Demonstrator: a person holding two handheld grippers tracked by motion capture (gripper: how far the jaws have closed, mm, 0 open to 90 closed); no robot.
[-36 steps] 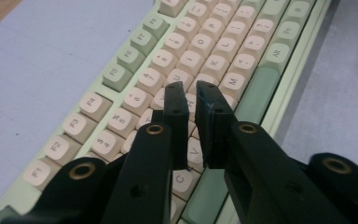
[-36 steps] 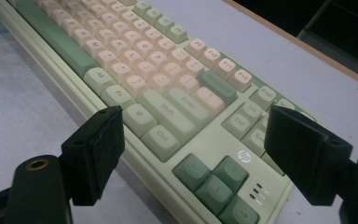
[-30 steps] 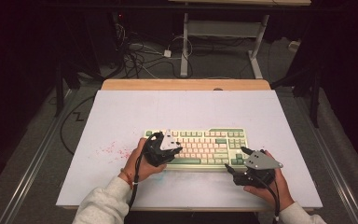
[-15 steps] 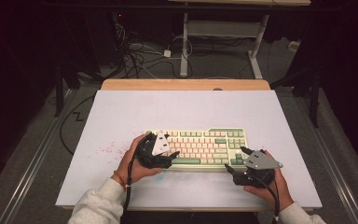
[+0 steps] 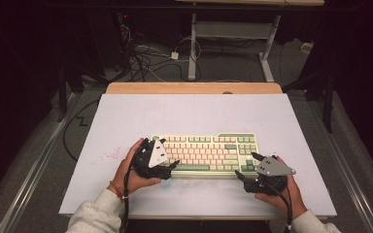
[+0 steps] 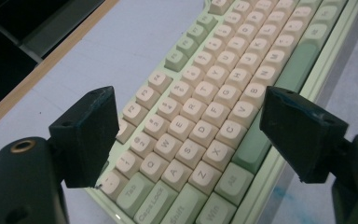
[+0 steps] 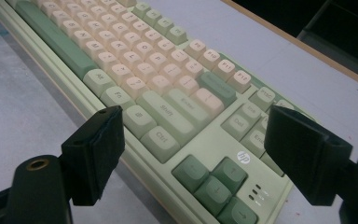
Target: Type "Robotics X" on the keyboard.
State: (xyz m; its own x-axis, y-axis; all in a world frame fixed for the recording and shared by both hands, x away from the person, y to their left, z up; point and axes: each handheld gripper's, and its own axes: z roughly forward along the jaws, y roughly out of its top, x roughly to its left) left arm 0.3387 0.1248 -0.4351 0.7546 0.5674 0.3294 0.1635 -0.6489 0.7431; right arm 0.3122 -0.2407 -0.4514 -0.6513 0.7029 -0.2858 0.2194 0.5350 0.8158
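High view showed the keyboard [image 5: 206, 154] in the lower middle of the desk [image 5: 189, 111], the left gripper [image 5: 161, 164] and right gripper [image 5: 248, 167] flanking its ends, jaws spread, the left's just opened, apparently ready to grip it.

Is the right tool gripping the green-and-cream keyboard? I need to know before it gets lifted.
No: the right tool stands wide open over the arrow-key corner of the green-and-cream keyboard, its black pads apart from it.

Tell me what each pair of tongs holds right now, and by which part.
Nothing. The left tongs and right tongs both stand open around the keyboard's ends; the left jaws have just been opening.
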